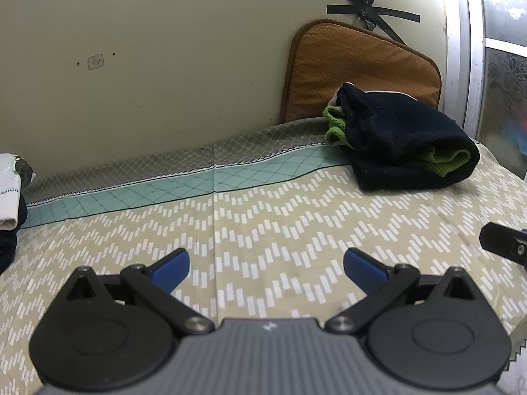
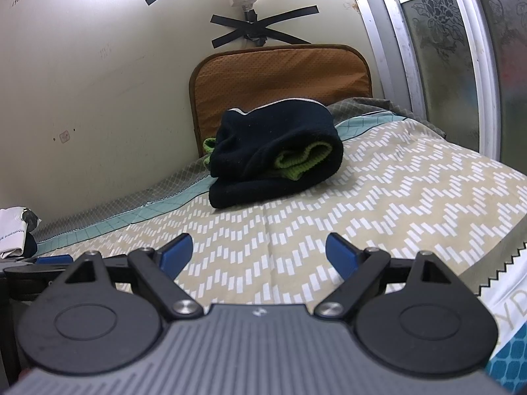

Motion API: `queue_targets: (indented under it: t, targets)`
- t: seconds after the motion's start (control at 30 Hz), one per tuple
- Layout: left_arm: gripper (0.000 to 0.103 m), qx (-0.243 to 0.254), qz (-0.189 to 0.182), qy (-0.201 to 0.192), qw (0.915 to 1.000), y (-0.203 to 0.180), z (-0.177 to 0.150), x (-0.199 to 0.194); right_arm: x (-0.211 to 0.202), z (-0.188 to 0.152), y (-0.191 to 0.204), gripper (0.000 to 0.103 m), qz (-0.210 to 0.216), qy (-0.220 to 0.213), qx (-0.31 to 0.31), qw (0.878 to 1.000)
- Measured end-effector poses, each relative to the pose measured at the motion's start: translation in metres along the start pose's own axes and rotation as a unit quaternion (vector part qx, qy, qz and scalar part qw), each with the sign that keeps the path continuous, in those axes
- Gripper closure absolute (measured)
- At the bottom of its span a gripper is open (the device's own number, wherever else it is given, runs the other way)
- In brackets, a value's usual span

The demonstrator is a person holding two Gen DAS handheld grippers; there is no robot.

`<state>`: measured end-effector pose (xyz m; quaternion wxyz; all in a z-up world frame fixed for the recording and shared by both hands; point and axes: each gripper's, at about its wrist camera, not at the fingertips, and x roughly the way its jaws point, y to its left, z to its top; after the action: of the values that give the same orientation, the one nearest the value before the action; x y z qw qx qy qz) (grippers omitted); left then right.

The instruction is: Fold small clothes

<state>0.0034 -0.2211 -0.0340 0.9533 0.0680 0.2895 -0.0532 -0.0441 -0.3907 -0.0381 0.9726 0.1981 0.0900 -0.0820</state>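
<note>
A dark navy garment with a green lining lies bunched in a folded bundle on the patterned bed sheet, at the far right near the wall; it also shows in the right wrist view. My left gripper is open and empty, low over the sheet, well short of the bundle. My right gripper is open and empty, also short of the bundle. Part of the right gripper shows at the right edge of the left wrist view.
A brown cushion leans on the wall behind the bundle. White and dark clothes lie at the left edge, also in the right wrist view. A glass door frame stands at the right. The bed's edge is at the right.
</note>
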Motion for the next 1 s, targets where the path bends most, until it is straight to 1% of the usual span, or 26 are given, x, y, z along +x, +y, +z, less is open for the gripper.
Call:
queue_targets:
  t: [0.43,0.73,1.0]
  targets:
    - [0.000,0.006,0.004,-0.007,0.9999,-0.0005,-0.0001,-0.0025,-0.0006,0.0000,-0.0004,0.013,-0.001,-0.001,0.002,1.000]
    - [0.000,0.012,0.027,-0.016,0.9994,-0.0009,-0.0003,-0.0043,-0.0004,-0.0002,-0.0002,0.013,0.000,-0.001,0.002,1.000]
    - [0.000,0.004,0.015,-0.007,0.9999,0.0029,0.0009,-0.0020,-0.0003,-0.0002,-0.0008,0.013,0.000,-0.001,0.003,1.000]
